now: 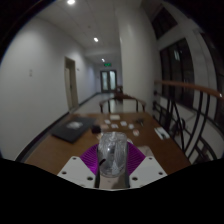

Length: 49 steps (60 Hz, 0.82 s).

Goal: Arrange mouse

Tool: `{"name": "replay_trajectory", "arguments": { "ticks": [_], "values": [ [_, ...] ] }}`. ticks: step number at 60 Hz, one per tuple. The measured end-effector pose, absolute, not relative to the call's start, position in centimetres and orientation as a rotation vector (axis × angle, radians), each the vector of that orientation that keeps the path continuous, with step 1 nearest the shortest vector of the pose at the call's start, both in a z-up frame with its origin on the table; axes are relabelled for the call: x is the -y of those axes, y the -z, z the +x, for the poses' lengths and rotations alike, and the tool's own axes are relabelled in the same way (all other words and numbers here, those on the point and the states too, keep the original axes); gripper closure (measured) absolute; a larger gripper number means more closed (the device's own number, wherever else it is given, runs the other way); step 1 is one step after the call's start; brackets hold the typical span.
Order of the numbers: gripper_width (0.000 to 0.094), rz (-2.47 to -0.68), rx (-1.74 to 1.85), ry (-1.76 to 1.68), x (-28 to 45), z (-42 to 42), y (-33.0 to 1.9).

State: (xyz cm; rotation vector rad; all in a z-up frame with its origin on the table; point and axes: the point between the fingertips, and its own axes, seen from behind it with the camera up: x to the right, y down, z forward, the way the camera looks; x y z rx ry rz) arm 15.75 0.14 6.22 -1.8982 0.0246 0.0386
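A grey, glossy mouse stands upright between my two fingers, its rounded end pointing away from me. The purple pads show on both sides of it and press against its flanks. My gripper is shut on the mouse and holds it above the near end of a brown wooden table. A dark flat mat lies on the table ahead and to the left of the fingers.
Small white items lie near the table's far end, and a dark object lies to the right. Chairs stand behind the table. A wooden railing runs along the right; a corridor with doors lies beyond.
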Motion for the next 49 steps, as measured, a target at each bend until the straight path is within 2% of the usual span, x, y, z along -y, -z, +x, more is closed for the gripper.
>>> {"name": "replay_trajectory", "arguments": {
  "ticks": [3,7,17,19,24,31,38,49],
  "values": [
    [0.0602,-1.973,-0.041,-0.034,-0.3,17.4,-1.7],
    [0.0605,-2.03,-0.051,-0.032,-0.3,18.6,1.2],
    [0.0604,-2.087,0.016,0.015,-0.2,18.9,4.7],
    [0.0563,-2.12,0.006,-0.009,0.1,18.6,5.7],
    [0.052,-2.107,0.0,-0.032,0.0,18.9,6.1],
    [0.0386,-2.153,0.052,-0.063,0.1,18.7,6.1],
    [0.0068,-2.175,0.154,-0.087,2.5,19.2,4.8],
    [0.0086,-2.125,0.204,-0.15,8.0,21.9,0.9]
  ]
}}
